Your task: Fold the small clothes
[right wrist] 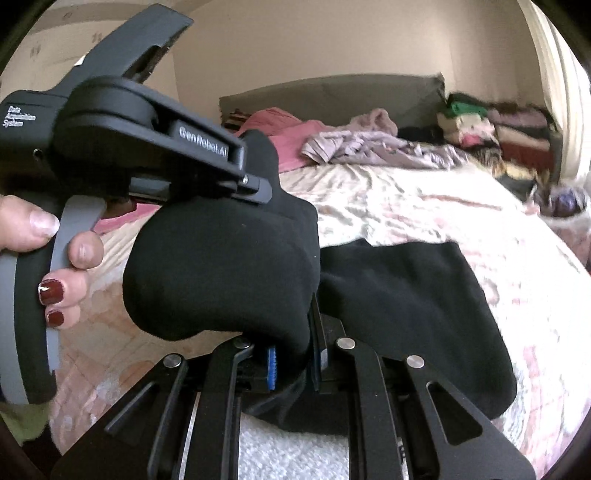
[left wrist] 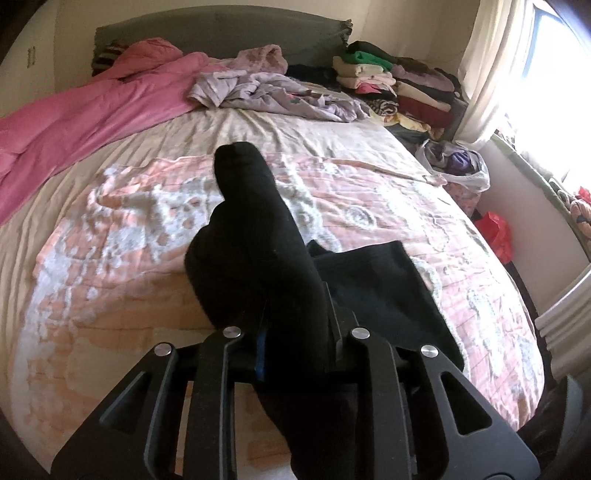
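Socks: a black sock (left wrist: 255, 236) is clamped in both tools and held up above the bed (left wrist: 110, 236). Left hand-held gripper (left wrist: 295, 325) has its jaws narrow, closed on the sock's lower part; the sock stands up from the jaws and its rounded end points toward the headboard (left wrist: 221, 33). Right hand-held gripper (right wrist: 295, 354) is also narrow, blue pads (right wrist: 271, 369) pressing the same black fabric, which bulges above the jaws. In the right wrist view the left tool sits above and left of the sock, gripping its upper edge, with the person's hand (right wrist: 55, 258) wrapped around the grey handle, red-painted nails showing.

Just right of the sock, a second black garment (left wrist: 380, 288) lies flat on the pink-and-white bedspread; whether it touches the held sock cannot be told. Beyond the sock, toward the headboard: a rumpled lilac garment (left wrist: 273, 92), and a pink blanket (left wrist: 92, 110) to its left. Right of the lilac garment, a stack of folded clothes (left wrist: 399, 85) sits in the bed's corner by the curtain (left wrist: 491, 74). A plastic bag (left wrist: 458, 166) lies off the bed's right edge.
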### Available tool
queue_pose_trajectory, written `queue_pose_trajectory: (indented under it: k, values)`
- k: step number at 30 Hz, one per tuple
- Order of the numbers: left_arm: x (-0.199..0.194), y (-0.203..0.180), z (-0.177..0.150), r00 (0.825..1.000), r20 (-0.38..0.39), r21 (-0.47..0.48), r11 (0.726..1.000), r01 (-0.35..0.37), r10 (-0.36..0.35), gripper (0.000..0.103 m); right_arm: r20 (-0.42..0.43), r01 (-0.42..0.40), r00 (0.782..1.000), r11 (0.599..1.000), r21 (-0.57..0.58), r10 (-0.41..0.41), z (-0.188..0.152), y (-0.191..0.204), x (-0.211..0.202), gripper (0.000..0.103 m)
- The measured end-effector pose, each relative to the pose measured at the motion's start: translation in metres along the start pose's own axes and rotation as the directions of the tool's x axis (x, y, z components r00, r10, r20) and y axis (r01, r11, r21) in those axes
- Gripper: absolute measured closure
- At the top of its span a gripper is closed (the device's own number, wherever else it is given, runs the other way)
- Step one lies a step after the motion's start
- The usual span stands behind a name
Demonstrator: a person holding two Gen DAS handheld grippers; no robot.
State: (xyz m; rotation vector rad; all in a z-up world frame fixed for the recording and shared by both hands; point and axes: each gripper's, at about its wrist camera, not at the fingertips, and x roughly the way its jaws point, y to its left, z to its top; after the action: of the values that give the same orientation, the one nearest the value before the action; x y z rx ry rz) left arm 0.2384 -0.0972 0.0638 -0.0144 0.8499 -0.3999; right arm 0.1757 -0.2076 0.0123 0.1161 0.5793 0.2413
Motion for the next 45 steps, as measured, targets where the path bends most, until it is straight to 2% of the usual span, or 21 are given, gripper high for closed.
queue_pose_trajectory:
  k: [6, 12, 14, 16, 17, 18, 19, 21, 24, 28, 30, 31, 32, 35, 38, 40, 43, 45]
  values:
    - [0.013, -0.035, -0.001, 1.000, -0.004, 0.048, 0.999, -0.001, 0.001, 0.086, -0.026, -0.012, 1.000, 0.992, 0.128, 0.016, -0.014, -0.026, -0.002, 0.091]
    - [0.026, -0.068, -0.005, 1.000, -0.009, 0.100, 0.995, -0.004, 0.005, 0.084, -0.048, -0.004, 0.999, 0.982, 0.188, 0.014, -0.025, -0.041, -0.005, 0.091]
    - [0.029, -0.077, -0.007, 1.000, -0.006, 0.115, 0.993, 0.018, -0.017, 0.076, -0.056, 0.014, 0.998, 0.978, 0.206, -0.003, -0.029, -0.046, -0.006, 0.091]
    - [0.031, -0.084, -0.008, 0.998, 0.000, 0.121, 0.990, 0.067, -0.067, 0.053, -0.071, 0.026, 0.997, 0.972, 0.233, -0.010, -0.033, -0.054, -0.004, 0.091]
    - [0.029, -0.087, -0.009, 0.995, 0.006, 0.121, 0.988, 0.094, -0.095, 0.046, -0.081, 0.033, 0.997, 0.967, 0.251, -0.012, -0.036, -0.060, -0.002, 0.091]
    - [0.026, -0.088, -0.010, 0.995, 0.012, 0.116, 0.988, 0.102, -0.104, 0.035, -0.093, 0.040, 0.996, 0.959, 0.281, -0.014, -0.040, -0.067, -0.001, 0.091]
    - [0.023, -0.086, -0.010, 0.993, 0.023, 0.109, 0.988, 0.113, -0.116, 0.032, -0.100, 0.041, 0.995, 0.949, 0.313, -0.009, -0.044, -0.074, 0.001, 0.091]
    - [0.015, -0.077, -0.012, 0.990, 0.050, 0.084, 0.988, 0.130, -0.135, 0.032, -0.121, 0.020, 0.992, 0.902, 0.431, 0.035, -0.056, -0.094, 0.003, 0.089]
    - [0.015, -0.058, -0.018, 0.994, 0.042, 0.054, 0.994, 0.094, -0.096, 0.032, -0.099, -0.042, 0.988, 0.831, 0.554, 0.116, -0.069, -0.109, -0.002, 0.090]
    - [0.025, -0.024, -0.033, 1.000, 0.007, 0.010, 1.000, 0.028, -0.029, 0.032, -0.094, -0.058, 0.986, 0.809, 0.585, 0.139, -0.070, -0.109, -0.014, 0.083]
    - [0.028, -0.009, -0.041, 1.000, -0.004, -0.011, 1.000, 0.005, -0.005, 0.032, -0.088, -0.061, 0.986, 0.807, 0.588, 0.139, -0.068, -0.109, -0.022, 0.076]
    - [0.030, -0.003, -0.045, 1.000, -0.007, -0.020, 1.000, -0.009, 0.009, 0.032, -0.082, -0.057, 0.988, 0.806, 0.589, 0.131, -0.066, -0.110, -0.026, 0.067]
    - [0.031, 0.000, -0.048, 1.000, -0.010, -0.026, 1.000, -0.013, 0.012, 0.032, -0.067, -0.049, 0.992, 0.805, 0.591, 0.110, -0.064, -0.110, -0.035, 0.057]
    - [0.039, 0.004, -0.057, 0.999, -0.045, -0.031, 1.000, 0.004, -0.005, 0.032, -0.017, -0.007, 1.000, 0.826, 0.563, 0.020, -0.049, -0.114, -0.064, 0.046]
    - [0.050, -0.007, -0.068, 0.996, -0.085, 0.015, 1.000, 0.026, -0.025, 0.032, 0.046, 0.018, 0.998, 0.859, 0.512, -0.048, -0.026, -0.120, -0.089, 0.041]
    - [0.054, -0.015, -0.075, 0.995, -0.092, 0.039, 0.999, 0.036, -0.033, 0.036, 0.044, 0.011, 0.998, 0.886, 0.464, -0.035, -0.010, -0.124, -0.088, 0.040]
    - [0.055, -0.022, -0.083, 0.996, -0.081, 0.061, 0.998, 0.033, -0.028, 0.043, -0.022, 0.024, 1.000, 0.920, 0.391, -0.017, 0.015, -0.130, -0.066, 0.040]
    - [0.054, -0.025, -0.083, 0.997, -0.075, 0.073, 0.997, 0.024, -0.018, 0.043, -0.084, -0.004, 0.996, 0.930, 0.368, 0.038, 0.025, -0.135, -0.039, 0.042]
